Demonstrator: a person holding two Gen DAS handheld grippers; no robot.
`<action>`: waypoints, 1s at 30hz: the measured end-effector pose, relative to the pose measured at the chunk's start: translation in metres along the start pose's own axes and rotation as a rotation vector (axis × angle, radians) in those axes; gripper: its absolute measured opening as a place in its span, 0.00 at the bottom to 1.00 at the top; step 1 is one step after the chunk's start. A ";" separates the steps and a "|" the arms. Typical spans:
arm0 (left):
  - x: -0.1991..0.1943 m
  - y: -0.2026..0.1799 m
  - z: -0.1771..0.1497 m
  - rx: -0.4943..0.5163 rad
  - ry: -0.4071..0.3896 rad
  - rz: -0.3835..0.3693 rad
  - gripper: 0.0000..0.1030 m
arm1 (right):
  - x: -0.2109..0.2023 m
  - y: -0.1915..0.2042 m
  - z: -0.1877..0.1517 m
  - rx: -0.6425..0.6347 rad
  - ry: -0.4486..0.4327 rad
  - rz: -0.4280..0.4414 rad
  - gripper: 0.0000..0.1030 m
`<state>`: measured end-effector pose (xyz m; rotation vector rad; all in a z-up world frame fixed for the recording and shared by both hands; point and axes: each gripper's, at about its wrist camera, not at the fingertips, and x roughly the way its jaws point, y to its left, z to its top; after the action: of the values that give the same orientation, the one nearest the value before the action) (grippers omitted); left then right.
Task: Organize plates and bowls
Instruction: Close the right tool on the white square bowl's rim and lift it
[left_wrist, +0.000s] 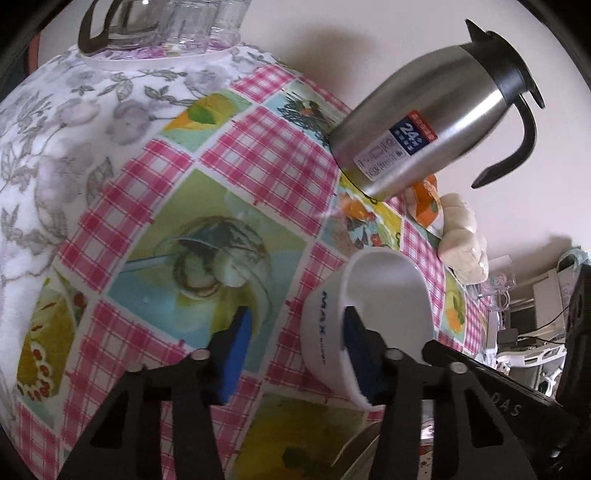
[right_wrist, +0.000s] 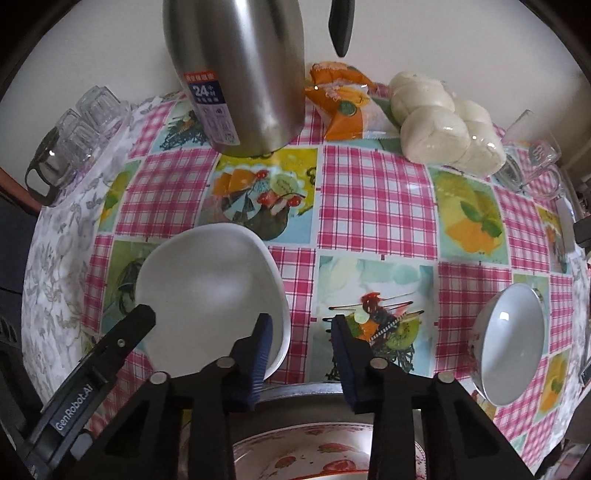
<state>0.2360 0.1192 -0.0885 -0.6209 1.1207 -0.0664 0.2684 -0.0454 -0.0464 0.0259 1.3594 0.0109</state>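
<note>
White bowl (left_wrist: 373, 317) tipped; L gripper (left_wrist: 295, 347) wide open, one finger inside it, not squeezing. R gripper (right_wrist: 301, 354) open, holds nothing, over tabletop (right_wrist: 376, 184) near edge.

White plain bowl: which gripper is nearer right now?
Left. The left gripper has one finger at the white bowl's rim, jaws open around its wall. The right gripper hangs beside it, open, over the tablecloth.

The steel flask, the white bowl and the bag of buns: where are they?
steel flask (right_wrist: 240, 74): right wrist view, on its body.
white bowl (right_wrist: 207, 288): right wrist view, on its inside.
bag of buns (right_wrist: 443, 125): right wrist view, on a middle bun.
</note>
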 end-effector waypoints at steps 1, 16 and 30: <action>0.001 -0.002 -0.001 0.004 0.005 0.003 0.40 | 0.001 0.001 0.000 -0.002 0.007 -0.001 0.28; 0.016 -0.018 -0.004 0.040 0.032 0.010 0.16 | 0.015 0.011 0.003 -0.051 0.064 0.017 0.09; 0.019 -0.017 -0.004 0.032 0.030 0.014 0.17 | 0.022 0.012 0.004 -0.049 0.069 0.013 0.09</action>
<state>0.2452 0.0969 -0.0965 -0.5847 1.1511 -0.0817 0.2771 -0.0330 -0.0665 -0.0069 1.4274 0.0560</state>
